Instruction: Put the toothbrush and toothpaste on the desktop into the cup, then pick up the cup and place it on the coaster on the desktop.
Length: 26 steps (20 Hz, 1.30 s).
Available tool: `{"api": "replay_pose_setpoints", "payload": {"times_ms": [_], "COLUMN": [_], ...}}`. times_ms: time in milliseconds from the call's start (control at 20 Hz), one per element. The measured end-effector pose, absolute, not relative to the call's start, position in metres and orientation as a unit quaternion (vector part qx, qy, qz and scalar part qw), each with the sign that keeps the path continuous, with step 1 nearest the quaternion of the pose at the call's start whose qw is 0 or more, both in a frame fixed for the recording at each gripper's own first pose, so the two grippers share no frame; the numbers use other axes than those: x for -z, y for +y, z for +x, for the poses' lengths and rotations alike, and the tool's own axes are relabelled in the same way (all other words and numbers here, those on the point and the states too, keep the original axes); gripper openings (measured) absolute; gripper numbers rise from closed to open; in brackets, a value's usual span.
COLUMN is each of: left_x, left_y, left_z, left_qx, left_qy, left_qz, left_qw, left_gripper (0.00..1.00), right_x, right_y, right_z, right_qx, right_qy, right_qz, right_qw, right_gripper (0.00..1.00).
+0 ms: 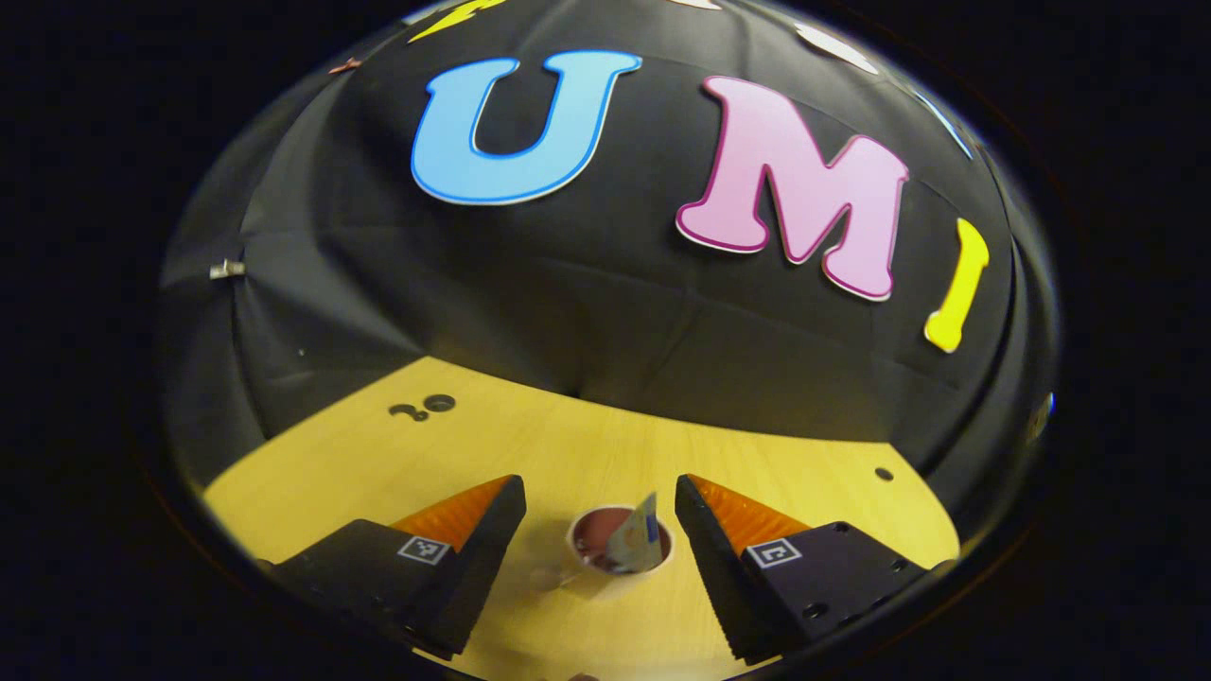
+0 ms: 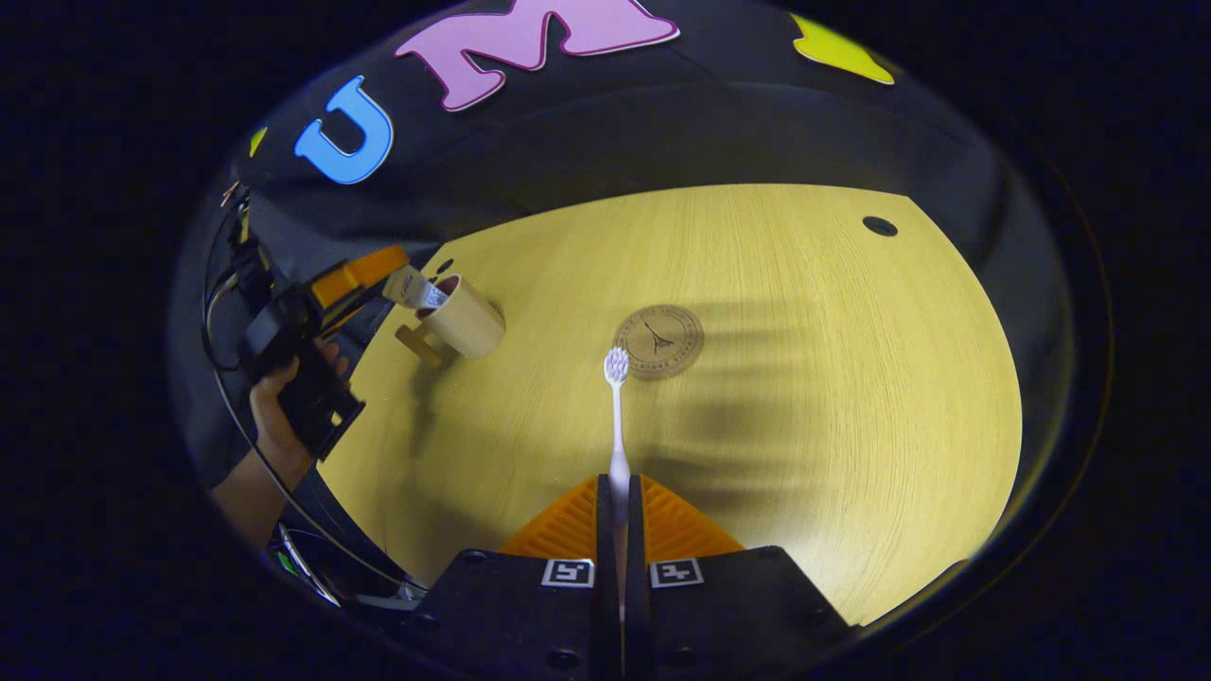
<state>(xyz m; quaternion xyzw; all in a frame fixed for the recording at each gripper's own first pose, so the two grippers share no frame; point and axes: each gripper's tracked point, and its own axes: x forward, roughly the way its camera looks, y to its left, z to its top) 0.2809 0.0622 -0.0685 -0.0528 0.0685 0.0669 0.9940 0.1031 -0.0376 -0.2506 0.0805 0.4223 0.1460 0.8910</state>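
Observation:
In the left gripper view a cup (image 1: 620,549) stands on the wooden desktop (image 1: 568,445) with the toothpaste tube (image 1: 636,539) leaning inside it. My left gripper (image 1: 600,511) hangs open just above the cup, one finger on each side, holding nothing. In the right gripper view my right gripper (image 2: 620,492) is shut on the handle of a white toothbrush (image 2: 617,416), which sticks out forward above the desk, bristle head toward the round coaster (image 2: 658,341). The cup (image 2: 464,322) with the toothpaste (image 2: 416,288) stands far to the left, the left gripper (image 2: 359,274) next to it.
A person's hand (image 2: 284,397) and cables hold the left gripper at the desk's left edge. Small dark holes mark the desktop (image 2: 880,226) (image 1: 426,407). The black cloth wall closes the back. Bare desk lies around the coaster.

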Motion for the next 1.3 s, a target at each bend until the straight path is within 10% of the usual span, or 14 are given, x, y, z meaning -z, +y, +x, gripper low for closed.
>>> {"api": "replay_pose_setpoints", "payload": {"times_ms": [550,1300], "left_x": [0.129,0.16], "left_y": [0.05,0.113], "left_z": [0.117,0.091], "left_qx": [-0.052,-0.091], "left_qy": [0.15,0.148], "left_qz": [-0.067,-0.123], "left_qw": [0.985,0.977], "left_gripper": [0.98,0.98], "right_x": [0.181,0.159], "right_y": [0.076,0.191], "right_z": [0.186,0.284], "right_qx": [-0.221,-0.21], "right_qy": [0.316,0.174], "right_qz": [0.074,0.149], "right_qw": [0.92,0.95], "right_gripper": [0.07,0.06]}}
